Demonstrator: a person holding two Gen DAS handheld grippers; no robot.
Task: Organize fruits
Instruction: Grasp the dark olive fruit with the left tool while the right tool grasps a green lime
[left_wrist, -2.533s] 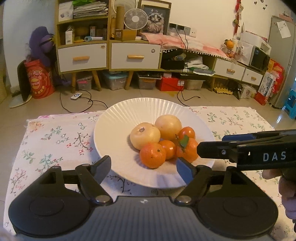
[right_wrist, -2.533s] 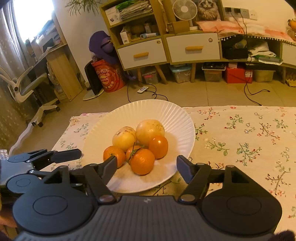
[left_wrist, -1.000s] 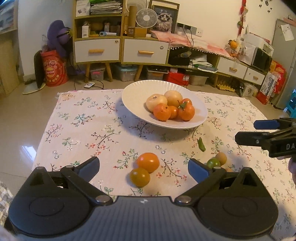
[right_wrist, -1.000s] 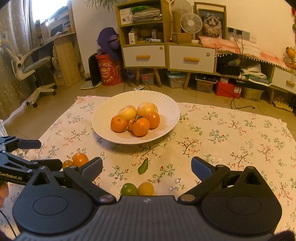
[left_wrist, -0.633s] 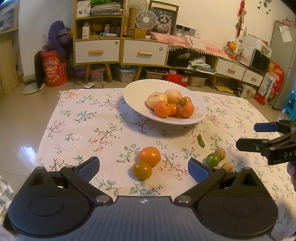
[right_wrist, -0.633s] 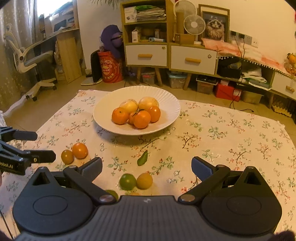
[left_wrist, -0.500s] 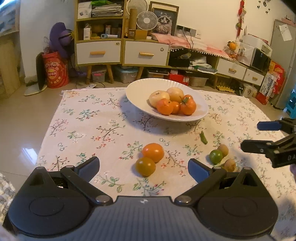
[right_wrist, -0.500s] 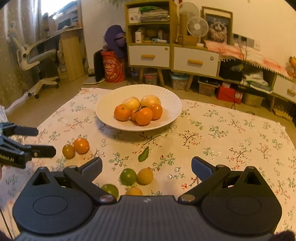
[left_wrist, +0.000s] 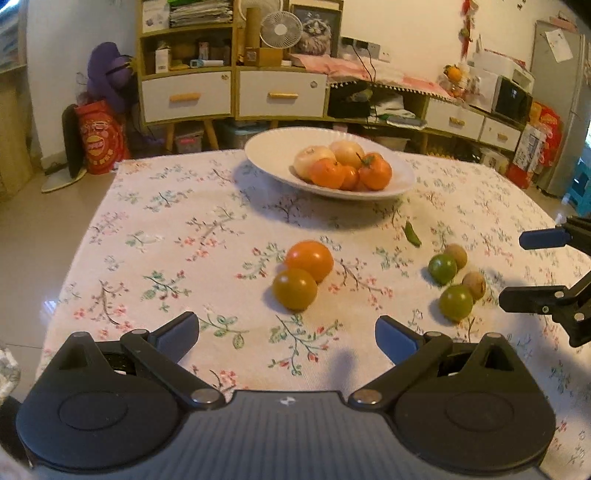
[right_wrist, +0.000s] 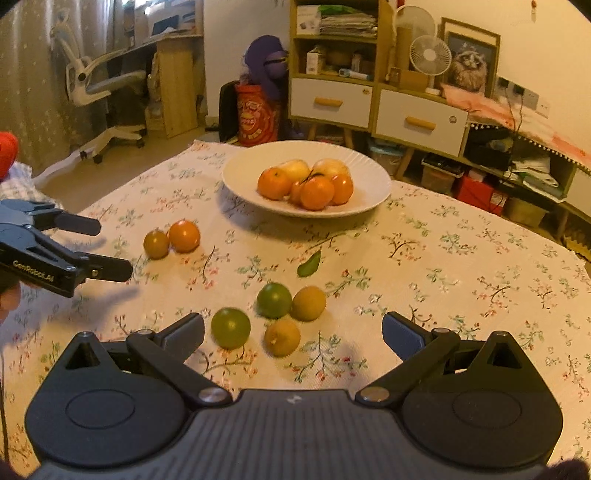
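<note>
A white plate (left_wrist: 273, 157) (right_wrist: 369, 177) at the far side of the flowered tablecloth holds several oranges and two pale round fruits. On the cloth lie an orange tomato (left_wrist: 309, 258) (right_wrist: 184, 235) and a darker one (left_wrist: 294, 288) (right_wrist: 156, 243) touching it. To the right sit two green fruits (left_wrist: 442, 268) (right_wrist: 274, 300) and two brown ones (left_wrist: 474, 284) (right_wrist: 308, 302). My left gripper (left_wrist: 286, 336) is open just short of the two tomatoes. My right gripper (right_wrist: 293, 334) is open, with a green fruit (right_wrist: 230, 327) and a brown fruit (right_wrist: 282, 336) between its fingers' reach.
A small green leaf (left_wrist: 412, 233) (right_wrist: 309, 264) lies between the plate and the loose fruits. Beyond the table stand cabinets with white drawers (left_wrist: 236, 94), a fan (left_wrist: 278, 23) and a purple plush toy (right_wrist: 266, 61). An office chair (right_wrist: 99, 83) stands at the left.
Both grippers have pulled back from the plate toward the near table edge and lowered, bringing the loose tomatoes and green and brown fruits into view and closer. Both stayed open.
</note>
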